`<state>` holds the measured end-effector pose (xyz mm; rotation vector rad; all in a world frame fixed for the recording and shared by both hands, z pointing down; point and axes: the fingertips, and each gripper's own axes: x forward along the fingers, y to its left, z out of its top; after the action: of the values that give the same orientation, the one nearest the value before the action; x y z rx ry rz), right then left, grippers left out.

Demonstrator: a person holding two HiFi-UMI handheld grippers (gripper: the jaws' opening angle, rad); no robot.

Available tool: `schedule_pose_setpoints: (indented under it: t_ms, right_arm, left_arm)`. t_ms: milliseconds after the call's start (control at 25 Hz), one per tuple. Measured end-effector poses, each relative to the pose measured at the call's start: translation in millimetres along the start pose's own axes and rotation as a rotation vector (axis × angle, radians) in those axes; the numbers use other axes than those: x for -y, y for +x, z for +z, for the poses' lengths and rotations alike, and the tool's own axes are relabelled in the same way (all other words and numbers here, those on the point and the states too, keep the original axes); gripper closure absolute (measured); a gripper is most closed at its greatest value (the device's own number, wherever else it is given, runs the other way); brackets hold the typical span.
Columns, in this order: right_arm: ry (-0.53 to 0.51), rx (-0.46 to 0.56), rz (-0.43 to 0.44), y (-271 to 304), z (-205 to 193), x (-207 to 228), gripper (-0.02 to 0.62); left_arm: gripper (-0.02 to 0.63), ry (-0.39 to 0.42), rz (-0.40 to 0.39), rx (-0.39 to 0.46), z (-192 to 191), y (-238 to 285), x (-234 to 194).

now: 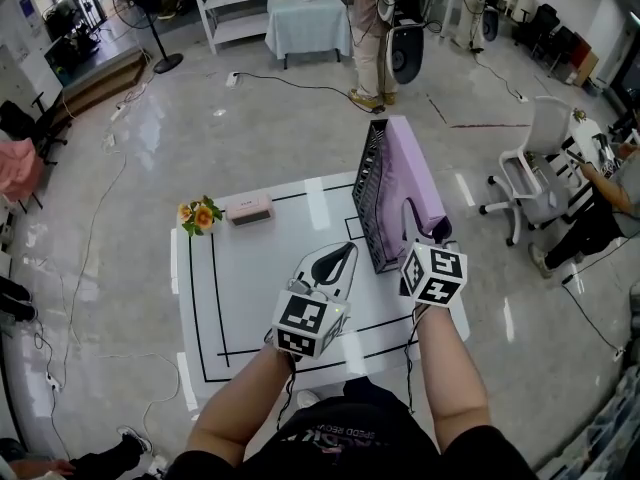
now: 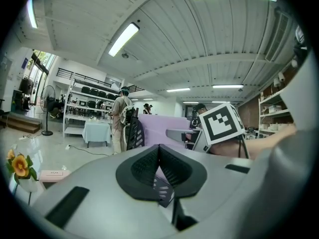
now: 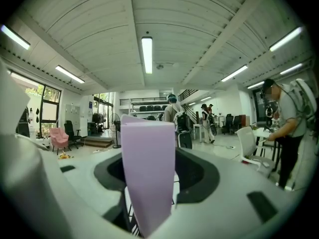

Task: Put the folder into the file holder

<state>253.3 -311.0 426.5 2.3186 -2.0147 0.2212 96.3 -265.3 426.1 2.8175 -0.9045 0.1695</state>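
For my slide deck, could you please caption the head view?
Purple folder stands in black file holder; right gripper open around its edge, left gripper shut.

The folder (image 1: 415,173) is plain pale lilac; the file holder (image 1: 370,208) is black with a slotted pattern. The table (image 1: 240,308) is white with thin black lines. At the frame's mid-left are orange-yellow flowers (image 1: 200,214) and what looks like a pink box (image 1: 249,209). The left gripper (image 1: 347,251) and right gripper (image 1: 425,226) are pale grey with black jaws, and their cubes carry black-and-white square markers.
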Motion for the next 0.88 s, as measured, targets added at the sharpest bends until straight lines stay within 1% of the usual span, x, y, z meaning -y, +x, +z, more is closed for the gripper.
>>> schedule_pose_setpoints:
  t_ms: [280,440,560,680,800,880]
  right_arm:
    - [-0.038,0.019,0.022,-36,16,-3,0.377]
    - [-0.046,0.056,0.009,-67,28,-1,0.377]
    - [-0.046,0.088,0.011,-93,36,-7,0.377]
    - [-0.047,0.116,0.043,-119,43,-25,0.379]
    - [-0.048,0.127,0.097,-142,46,-49,0.38]
    - [-0.055,0.123,0.143,-156,45,-67,0.408]
  left_arm:
    - [0.601,-0.006,-0.005,0.026,9,-20,14]
    - [0.601,-0.008,0.015,0.05,14,-40,21]
    - [0.601,0.001,0.026,0.062,15,-61,26]
    - [0.601,0.024,0.032,0.063,13,-84,30]
    - [0.601,0.025,0.052,0.068,13,-111,31]
    - [0.601,0.027,0.07,0.073,13,-131,30]
